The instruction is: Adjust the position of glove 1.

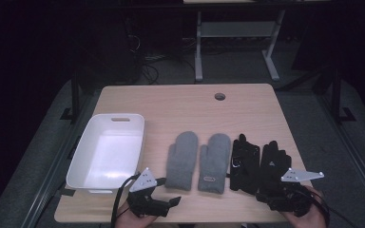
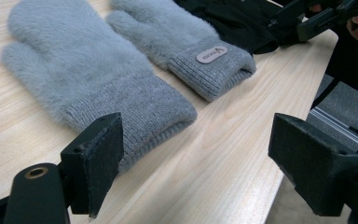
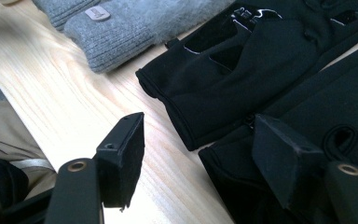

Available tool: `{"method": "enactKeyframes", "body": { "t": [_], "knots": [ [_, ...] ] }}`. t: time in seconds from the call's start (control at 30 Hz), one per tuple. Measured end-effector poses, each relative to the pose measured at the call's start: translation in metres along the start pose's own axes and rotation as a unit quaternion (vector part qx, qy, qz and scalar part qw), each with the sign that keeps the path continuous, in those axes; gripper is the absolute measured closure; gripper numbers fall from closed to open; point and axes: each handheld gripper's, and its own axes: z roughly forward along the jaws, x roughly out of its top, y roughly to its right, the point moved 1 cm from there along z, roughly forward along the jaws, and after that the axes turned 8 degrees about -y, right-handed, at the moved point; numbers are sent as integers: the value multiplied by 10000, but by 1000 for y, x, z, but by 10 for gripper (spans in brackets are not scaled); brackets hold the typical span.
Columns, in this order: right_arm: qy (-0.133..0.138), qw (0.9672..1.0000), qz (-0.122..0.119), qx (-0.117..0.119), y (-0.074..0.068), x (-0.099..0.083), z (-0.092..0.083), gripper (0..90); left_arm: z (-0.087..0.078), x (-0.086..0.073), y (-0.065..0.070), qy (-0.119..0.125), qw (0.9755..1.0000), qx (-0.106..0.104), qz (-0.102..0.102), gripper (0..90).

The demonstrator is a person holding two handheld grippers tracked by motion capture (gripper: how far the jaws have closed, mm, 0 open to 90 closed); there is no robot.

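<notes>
A dim room with dark floor and a metal-legged desk behind surrounds a pale wooden table (image 1: 180,102). On it, from left to right, lie a white rectangular plastic tub (image 1: 108,151), empty, then two fluffy grey knitted mittens (image 1: 182,160) (image 1: 215,162) side by side, then two black fabric gloves (image 1: 245,163) (image 1: 273,164), all with cuffs toward the near edge.

The left gripper (image 1: 165,205) hovers near the table's front edge just before the left mitten's ribbed cuff (image 2: 140,109), its jaws spread wide with nothing between them. The right gripper (image 1: 278,197) sits at the cuff of the rightmost black glove (image 3: 307,116), jaws likewise wide apart and gripping nothing; one jaw appears to lie over the glove's hem.

These pieces should be light, soft and limp, likely to fold and dangle when lifted, with no risk of breakage. The mitten's fuzzy pile may compress and slip, so the firmer ribbed cuff looks the better place to pinch. The thin glove probably needs a bite at the hem, catching both layers.
</notes>
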Motion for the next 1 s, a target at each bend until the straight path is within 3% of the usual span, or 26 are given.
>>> {"method": "enactKeyframes", "body": {
  "t": [0.37, 0.57, 1.0],
  "knots": [
    [42, 9999, -140, 6, -6, 6, 4, 328, -2, -2, 2, 9, 10000, -14, 44, 181],
    [2, 10000, -79, 40, -7, 14, 9, 312, -4, -3, 3, 30, 10000, -18, 43, 182],
    [-112, 9986, -508, 101, -21, 48, 23, 305, -5, -3, 0, 69, 10000, 25, 1, 183]
  ]
}}
